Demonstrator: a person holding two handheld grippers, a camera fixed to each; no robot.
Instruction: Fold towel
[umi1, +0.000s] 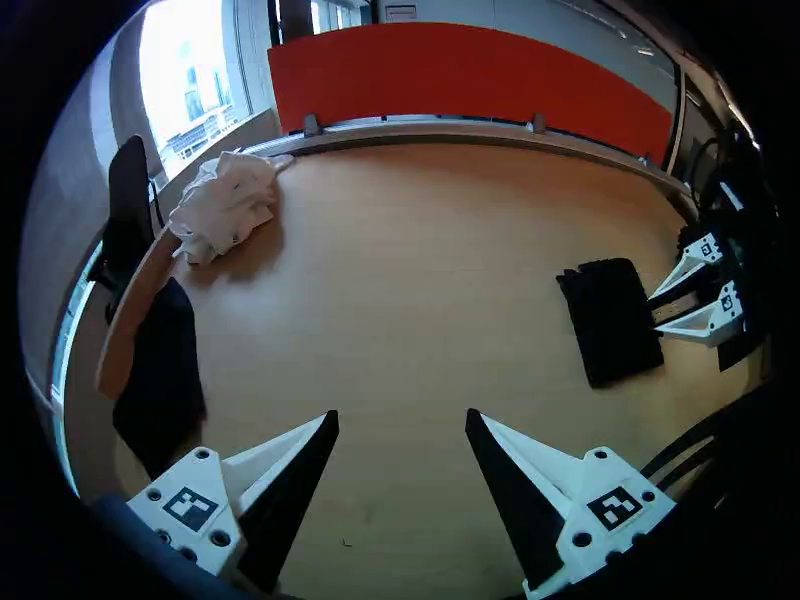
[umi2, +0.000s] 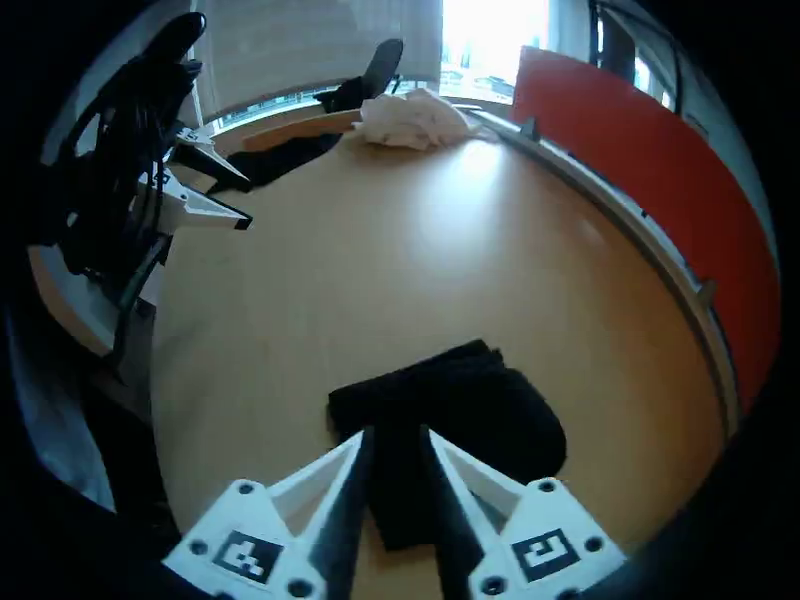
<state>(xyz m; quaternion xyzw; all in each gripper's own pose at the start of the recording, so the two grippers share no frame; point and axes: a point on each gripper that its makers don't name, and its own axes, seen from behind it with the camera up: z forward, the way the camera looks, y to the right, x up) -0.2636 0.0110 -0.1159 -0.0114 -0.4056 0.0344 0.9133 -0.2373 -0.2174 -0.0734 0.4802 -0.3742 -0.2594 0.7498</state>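
Black towel (umi2: 450, 405) lies folded small on the surface (umi1: 420, 280), right gripper (umi2: 397, 435) at its near edge, fingers narrowly apart, pinch unclear, left gripper (umi1: 401, 415) spread wide, well apart; probably final fold, needing a firm edge pinch.

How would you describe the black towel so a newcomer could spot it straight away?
Start at the wooden desk backed by a red partition. The black towel lies flat on it, right at the tips of the right gripper. Unlike the crumpled white cloth at the far corner and the dark garment draped over the desk's side, it is folded into a compact rectangle.
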